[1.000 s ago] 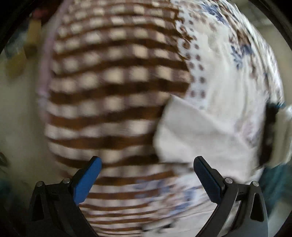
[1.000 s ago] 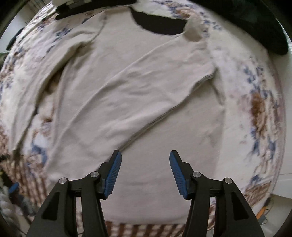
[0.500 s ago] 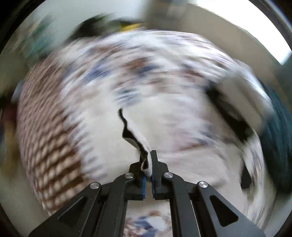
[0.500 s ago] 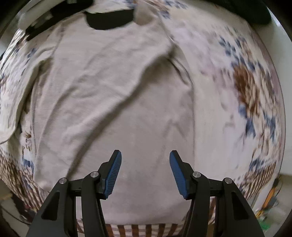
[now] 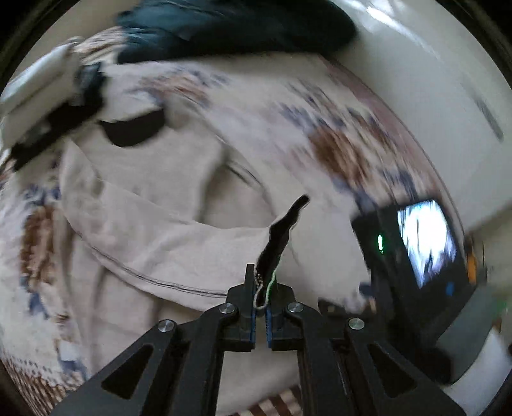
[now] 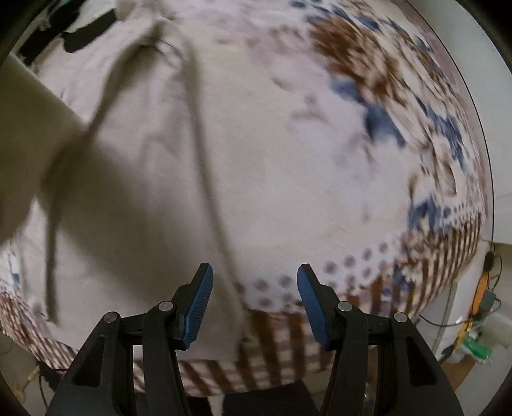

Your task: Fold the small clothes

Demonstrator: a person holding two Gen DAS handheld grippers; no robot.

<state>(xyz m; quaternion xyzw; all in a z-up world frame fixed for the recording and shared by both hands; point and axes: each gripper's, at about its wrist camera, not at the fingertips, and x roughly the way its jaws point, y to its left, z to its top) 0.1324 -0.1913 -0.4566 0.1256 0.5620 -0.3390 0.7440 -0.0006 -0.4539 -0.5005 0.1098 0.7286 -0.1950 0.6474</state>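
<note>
A beige long-sleeved top (image 5: 166, 204) with a black neckline lies spread on a floral bedspread (image 5: 345, 150). My left gripper (image 5: 261, 294) is shut on a sleeve end of the top and holds it lifted over the body of the garment. The lifted sleeve hangs at the left of the right wrist view (image 6: 28, 144). My right gripper (image 6: 254, 288) is open and empty, low over the top's lower right edge (image 6: 204, 204) near the bed's front edge. The right gripper's body shows at the right of the left wrist view (image 5: 416, 252).
A dark teal garment (image 5: 230, 25) lies at the far side of the bed. A white and black item (image 5: 41, 92) sits at the far left. The checked border (image 6: 281, 345) marks the bed's front edge. Cables and clutter (image 6: 480, 320) lie on the floor at the right.
My left gripper shut on the sleeve end and has swung it across over the top. My right gripper moved right and down toward the bed's front edge, staying open.
</note>
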